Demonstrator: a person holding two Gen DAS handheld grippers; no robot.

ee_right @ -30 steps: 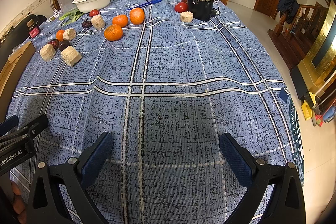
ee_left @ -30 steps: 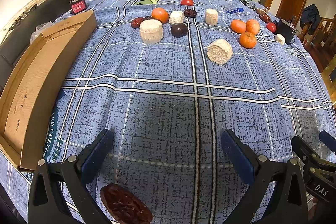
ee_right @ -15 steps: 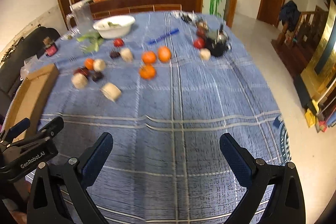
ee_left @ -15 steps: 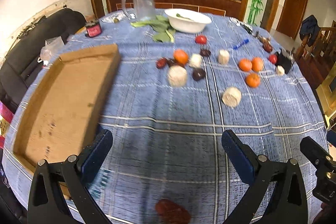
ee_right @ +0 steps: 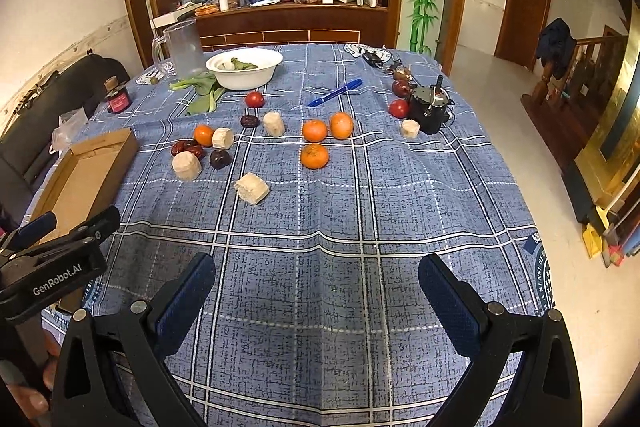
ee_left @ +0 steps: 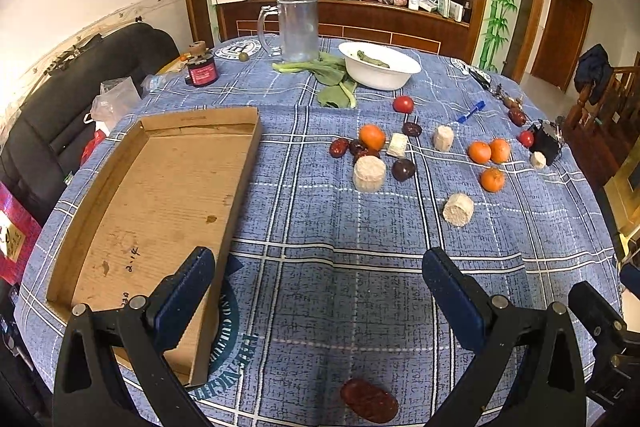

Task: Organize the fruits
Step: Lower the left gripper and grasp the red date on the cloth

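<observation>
A: Spotted anything sorted yet?

B: Not a piece, judging by the layout. Found the cardboard tray (ee_left: 160, 195) on the left of the surface (ee_left: 320, 307) with nothing inside.

A: And located the fruit where?

B: Scattered across the far middle and right, well apart from the tray. Counted one orange (ee_left: 372, 137) among red dates (ee_left: 339, 147), a dark plum (ee_left: 403, 169) and pale chunks (ee_left: 369, 173). Picked out three more oranges (ee_left: 479, 152) grouped farther right, plus a tomato (ee_left: 403, 104) near the white bowl (ee_left: 380, 71). Noted a single date (ee_left: 369, 399) lying alone at the near edge, just below the left tool (ee_left: 316, 259).

A: Checked both tools?

B: Found the left tool spread wide, gripping nothing, hovering above the near cloth beside the tray's corner. Found the right tool (ee_right: 316, 263) likewise spread and empty, aimed at bare cloth with the fruit well ahead.

A: So rated progress how?

B: Barely begun, or not at all: every piece left to collect. Guessed the lone date the handiest first pick, though could not tell the intended grouping from the task wording alone.
</observation>
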